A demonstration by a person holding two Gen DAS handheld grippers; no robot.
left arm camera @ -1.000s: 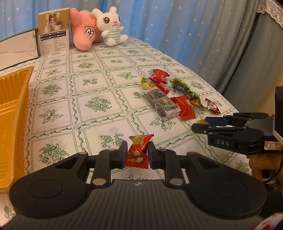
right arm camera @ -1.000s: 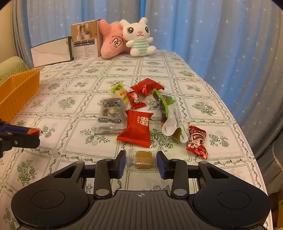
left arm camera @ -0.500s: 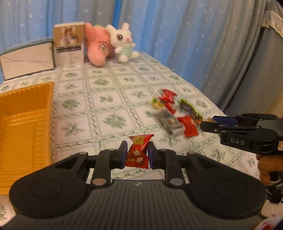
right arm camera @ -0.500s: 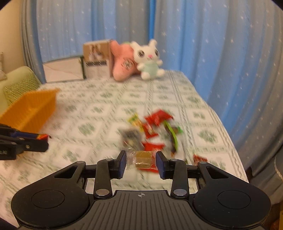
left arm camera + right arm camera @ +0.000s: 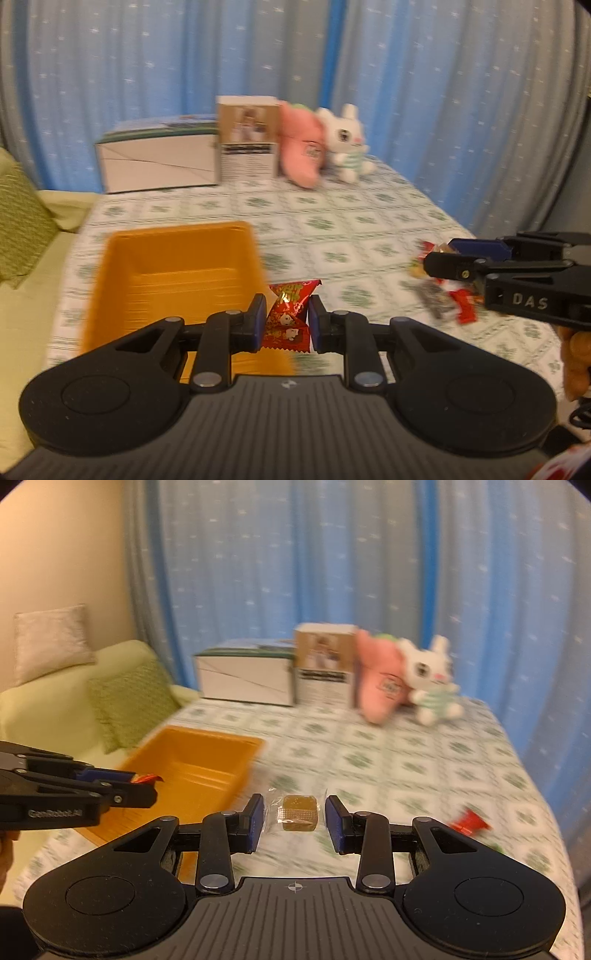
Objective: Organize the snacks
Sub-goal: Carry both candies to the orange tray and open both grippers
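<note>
My left gripper (image 5: 284,321) is shut on a red candy packet (image 5: 290,317) and holds it in the air at the near right corner of the orange tray (image 5: 173,273). My right gripper (image 5: 295,821) is shut on a brown candy in clear wrap (image 5: 298,812), held above the table to the right of the tray (image 5: 199,764). The left gripper also shows in the right wrist view (image 5: 144,788), over the tray's near side. The right gripper shows in the left wrist view (image 5: 439,258), above the blurred pile of loose snacks (image 5: 447,299).
A white box (image 5: 159,166), a brown carton (image 5: 247,144), a pink plush (image 5: 303,151) and a white bunny plush (image 5: 347,140) stand at the table's far edge. A green sofa with cushions (image 5: 129,701) lies left of the table. A red snack (image 5: 469,819) lies at the right.
Both grippers have lifted and swung left toward the orange tray, each still holding its candy. The snack pile has slid off to the right in both views.
</note>
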